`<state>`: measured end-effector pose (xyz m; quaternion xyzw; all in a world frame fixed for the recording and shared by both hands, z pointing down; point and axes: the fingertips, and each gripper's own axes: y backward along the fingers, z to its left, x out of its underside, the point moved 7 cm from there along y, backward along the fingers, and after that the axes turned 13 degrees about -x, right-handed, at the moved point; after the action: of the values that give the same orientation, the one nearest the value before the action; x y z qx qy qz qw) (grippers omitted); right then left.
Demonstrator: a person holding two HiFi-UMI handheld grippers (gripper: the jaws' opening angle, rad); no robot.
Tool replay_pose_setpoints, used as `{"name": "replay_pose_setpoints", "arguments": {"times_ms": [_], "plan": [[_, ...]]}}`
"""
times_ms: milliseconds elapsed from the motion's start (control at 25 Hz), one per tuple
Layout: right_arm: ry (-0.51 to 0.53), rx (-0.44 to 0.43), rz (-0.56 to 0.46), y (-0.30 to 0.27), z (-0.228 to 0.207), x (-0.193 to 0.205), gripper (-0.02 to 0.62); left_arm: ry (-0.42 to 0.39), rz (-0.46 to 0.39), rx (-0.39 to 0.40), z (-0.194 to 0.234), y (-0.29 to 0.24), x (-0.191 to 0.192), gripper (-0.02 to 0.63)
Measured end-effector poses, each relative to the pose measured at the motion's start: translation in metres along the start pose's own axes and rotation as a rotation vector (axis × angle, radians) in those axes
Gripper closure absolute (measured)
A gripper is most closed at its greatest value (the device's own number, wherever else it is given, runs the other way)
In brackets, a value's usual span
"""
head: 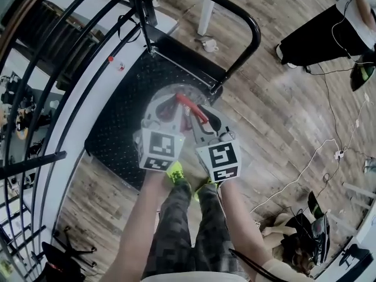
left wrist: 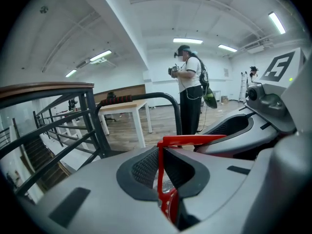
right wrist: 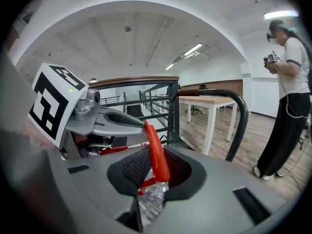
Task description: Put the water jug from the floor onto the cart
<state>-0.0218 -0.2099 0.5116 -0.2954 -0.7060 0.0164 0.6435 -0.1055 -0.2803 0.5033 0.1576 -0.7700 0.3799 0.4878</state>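
Where the head view looks down on the cart [head: 117, 128], the water jug [head: 171, 93] sits over the deck's corner nearest the cart's black push bar [head: 252, 34]. It is seen end-on from above, so its long axis appears to run up and down, top toward the camera. Whether its base touches the deck cannot be told. Its red handle [head: 189, 106] runs slantwise, one end toward the push bar. The left gripper [head: 172, 111] and the right gripper [head: 202, 122] meet side by side on that handle. Each marker cube [head: 160, 148] carries black-and-white square patterns; no words can be read.

In the left gripper view, the left gripper [left wrist: 161, 167] is clenched on the upright leg of the red handle [left wrist: 190, 140], its dark ribbed pads nearly together, pressing both sides. The right gripper [left wrist: 229, 130] lies close alongside. Beyond the push bar [left wrist: 163, 97] stand a bench [left wrist: 124, 108] and a person [left wrist: 189, 96].

In the right gripper view, the right gripper [right wrist: 155, 172] is clamped on the handle [right wrist: 155, 145], jaws slightly wider apart. The jug's clear crinkled plastic [right wrist: 151, 201] shows directly below the pads. The left gripper [right wrist: 124, 121] sits just beside it. The push bar [right wrist: 236, 104] rises ahead.
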Motion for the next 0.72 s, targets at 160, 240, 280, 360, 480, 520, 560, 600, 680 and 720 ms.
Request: {"name": "replay_pose_setpoints", "arguments": {"times_ms": [160, 240, 280, 360, 480, 520, 560, 600, 680, 720], "plan": [[-0.001, -0.026, 0.012, -0.021, 0.006, -0.005, 0.522, 0.005, 0.004, -0.017, 0.02, -0.003, 0.007, 0.572], [-0.005, -0.044, 0.017, -0.028, 0.005, -0.007, 0.522, 0.008, 0.015, -0.031, 0.026, -0.005, 0.008, 0.572], [-0.004, -0.053, 0.019, -0.032, 0.004, -0.009, 0.522, 0.009, 0.02, -0.039, 0.03, -0.006, 0.009, 0.572], [0.0, -0.076, 0.025, -0.043, 0.003, -0.011, 0.522, 0.015, 0.034, -0.057, 0.039, -0.009, 0.011, 0.572], [-0.005, -0.115, 0.035, -0.06, 0.003, -0.014, 0.522, 0.028, 0.065, -0.089, 0.053, -0.013, 0.019, 0.572], [-0.004, -0.127, 0.037, -0.064, 0.003, -0.016, 0.522, 0.033, 0.072, -0.1, 0.057, -0.014, 0.02, 0.572], [-0.003, -0.139, 0.037, -0.069, 0.003, -0.018, 0.522, 0.038, 0.076, -0.111, 0.062, -0.015, 0.021, 0.572], [0.0, -0.153, 0.038, -0.075, 0.003, -0.02, 0.522, 0.042, 0.08, -0.125, 0.067, -0.016, 0.022, 0.572], [0.002, -0.185, 0.048, -0.086, 0.002, -0.022, 0.522, 0.051, 0.095, -0.154, 0.075, -0.019, 0.025, 0.572], [0.001, -0.2, 0.055, -0.09, 0.001, -0.022, 0.522, 0.058, 0.103, -0.165, 0.076, -0.021, 0.027, 0.572]]}}
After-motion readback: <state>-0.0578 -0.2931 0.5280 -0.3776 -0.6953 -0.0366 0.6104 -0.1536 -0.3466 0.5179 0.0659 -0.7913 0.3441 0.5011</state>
